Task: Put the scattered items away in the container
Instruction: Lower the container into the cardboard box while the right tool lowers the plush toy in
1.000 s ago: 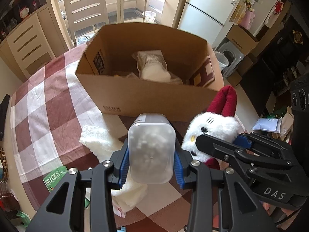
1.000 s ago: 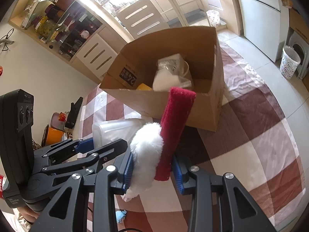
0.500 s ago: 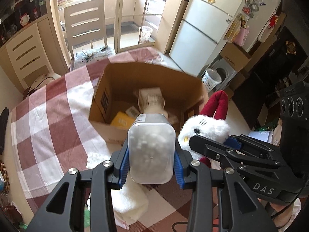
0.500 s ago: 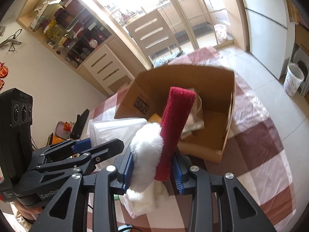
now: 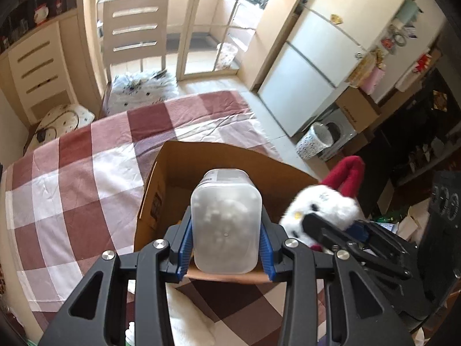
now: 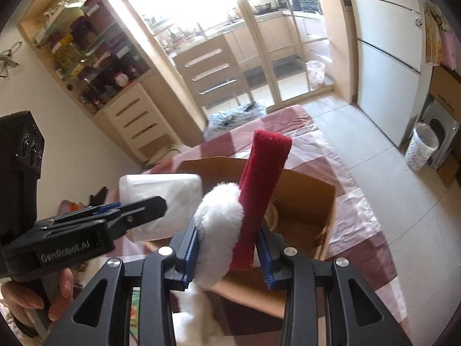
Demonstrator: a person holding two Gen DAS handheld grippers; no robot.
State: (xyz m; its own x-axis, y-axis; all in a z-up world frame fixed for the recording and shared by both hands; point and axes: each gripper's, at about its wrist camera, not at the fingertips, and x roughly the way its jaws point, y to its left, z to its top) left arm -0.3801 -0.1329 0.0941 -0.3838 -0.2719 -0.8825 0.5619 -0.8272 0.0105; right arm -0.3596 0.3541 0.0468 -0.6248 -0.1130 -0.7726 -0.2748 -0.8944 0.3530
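Note:
My left gripper is shut on a frosted plastic jar of white balls, held above the near wall of the open cardboard box. My right gripper is shut on a white plush toy with red ears, also above the box. From the left wrist view the plush toy and the right gripper are at the right. The right wrist view has the jar and left gripper at the left, with a hand on its handle.
The box stands on a table with a red and white checked cloth. A white fluffy cloth lies near the table's front. A chair stands behind the table; a fridge and a bin are off to the right.
Both grippers have risen and moved forward with their loads, from in front of the box to above its near edge. The box interior is now mostly hidden behind the jar and the plush toy.

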